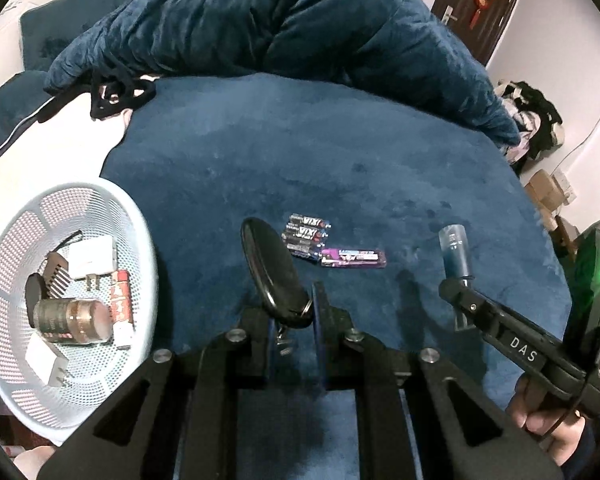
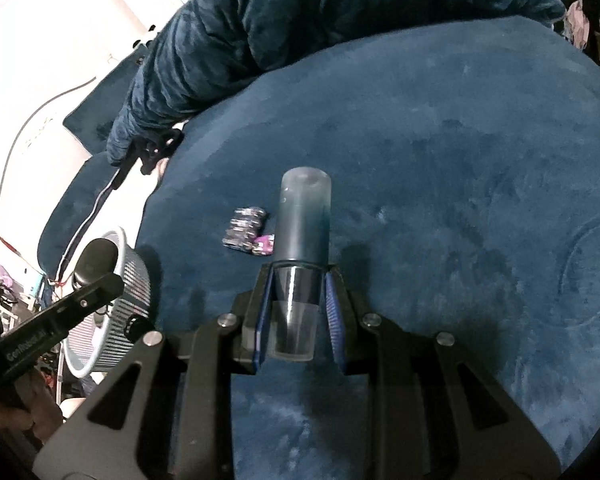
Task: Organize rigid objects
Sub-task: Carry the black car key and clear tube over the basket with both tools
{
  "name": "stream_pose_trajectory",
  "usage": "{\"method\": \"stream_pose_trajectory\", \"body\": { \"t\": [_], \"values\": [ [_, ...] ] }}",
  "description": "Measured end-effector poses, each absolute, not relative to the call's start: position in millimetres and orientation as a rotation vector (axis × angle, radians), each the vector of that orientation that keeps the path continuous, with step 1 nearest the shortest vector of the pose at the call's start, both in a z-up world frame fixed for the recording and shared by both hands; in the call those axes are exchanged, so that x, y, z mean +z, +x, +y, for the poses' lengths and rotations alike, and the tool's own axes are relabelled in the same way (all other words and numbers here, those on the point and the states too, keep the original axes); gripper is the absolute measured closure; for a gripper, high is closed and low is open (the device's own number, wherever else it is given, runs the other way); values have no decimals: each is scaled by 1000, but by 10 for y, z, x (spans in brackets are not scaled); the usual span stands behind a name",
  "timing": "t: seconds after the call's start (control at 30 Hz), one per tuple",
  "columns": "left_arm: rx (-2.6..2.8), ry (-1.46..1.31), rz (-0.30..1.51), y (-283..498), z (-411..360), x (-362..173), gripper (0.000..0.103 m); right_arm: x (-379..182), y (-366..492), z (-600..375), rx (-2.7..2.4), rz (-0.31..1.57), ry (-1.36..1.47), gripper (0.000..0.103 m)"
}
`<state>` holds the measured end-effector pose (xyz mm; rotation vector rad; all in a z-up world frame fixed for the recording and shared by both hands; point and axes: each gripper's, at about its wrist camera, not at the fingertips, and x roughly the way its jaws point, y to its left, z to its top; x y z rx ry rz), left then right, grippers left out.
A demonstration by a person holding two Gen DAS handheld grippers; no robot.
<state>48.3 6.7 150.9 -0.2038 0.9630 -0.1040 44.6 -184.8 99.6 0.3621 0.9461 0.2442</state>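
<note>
left gripper (image 1: 294,312) clamps black fob (image 1: 274,270), base hidden | right gripper (image 2: 300,280) clamps bottle (image 2: 304,220)

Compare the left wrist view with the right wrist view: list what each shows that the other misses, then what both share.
Only the left wrist view shows the inside of the white basket, holding a jar and white plugs, and a door.

Only the right wrist view shows the right gripper shut on the bottle up close.

Both show the left gripper shut on the black oval case, the batteries, the purple pack and the blue blanket.
</note>
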Motion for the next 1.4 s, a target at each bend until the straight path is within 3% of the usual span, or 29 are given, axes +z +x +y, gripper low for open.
{"method": "stream_pose_trajectory", "body": {
  "t": [0.67, 1.4],
  "values": [
    [-49, -251, 870, -45, 627, 2115, 89, 1677, 96, -1303, 303, 851, 245, 77],
    [115, -338, 824, -404, 1708, 2141, 89, 1805, -35, -265, 424, 868, 89, 77]
  ]
}}
